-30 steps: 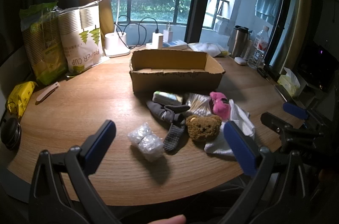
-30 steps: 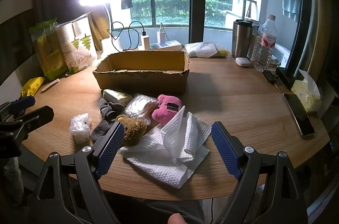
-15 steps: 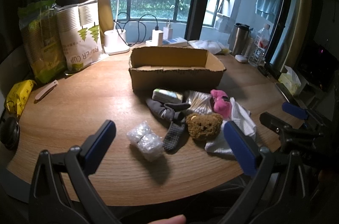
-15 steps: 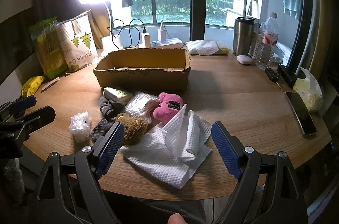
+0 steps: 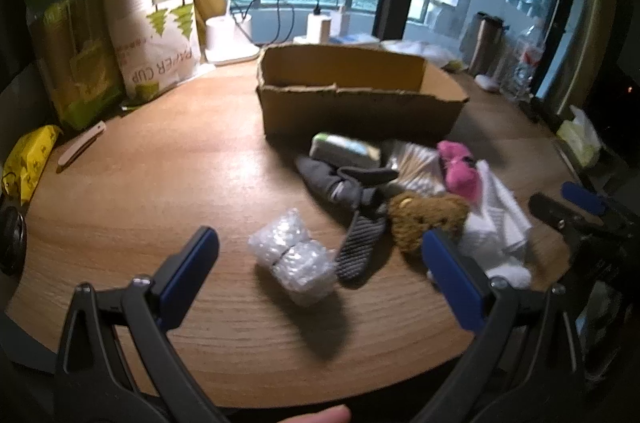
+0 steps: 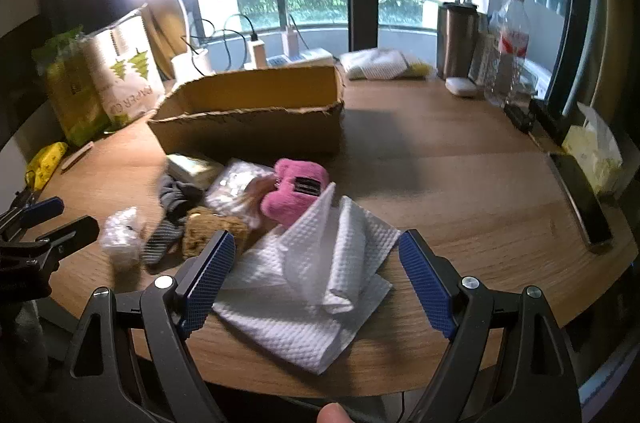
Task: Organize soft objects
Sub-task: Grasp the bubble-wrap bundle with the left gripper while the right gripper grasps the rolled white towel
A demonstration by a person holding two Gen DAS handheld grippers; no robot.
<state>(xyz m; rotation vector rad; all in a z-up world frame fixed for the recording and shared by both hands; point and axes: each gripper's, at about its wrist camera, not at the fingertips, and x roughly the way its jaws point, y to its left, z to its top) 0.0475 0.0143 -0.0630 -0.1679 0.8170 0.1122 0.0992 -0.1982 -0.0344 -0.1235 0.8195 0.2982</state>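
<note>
A: I'm counting one cardboard box (image 5: 360, 103), one bubble-wrap bundle (image 5: 294, 255), one grey sock (image 5: 352, 199).

B: I'm getting one brown plush (image 5: 424, 219), one pink plush (image 6: 294, 193), one white cloth (image 6: 320, 275). Packs at the back?

A: I'm seeing two cup packs (image 5: 156, 31), one water bottle (image 6: 508, 47), one tumbler (image 6: 456, 39).

The left gripper (image 5: 320, 271) hangs over the near edge of the round wooden table (image 5: 168, 183), jaws spread wide, nothing between them. Just ahead lies a bubble-wrap bundle (image 5: 294, 255). Toward the right edge are grey socks (image 5: 352, 207), a brown plush (image 5: 424, 219), a pink plush (image 5: 460, 171) and a white cloth (image 5: 500, 223). A cardboard box (image 5: 360, 103) sits mid-table behind them.
</note>
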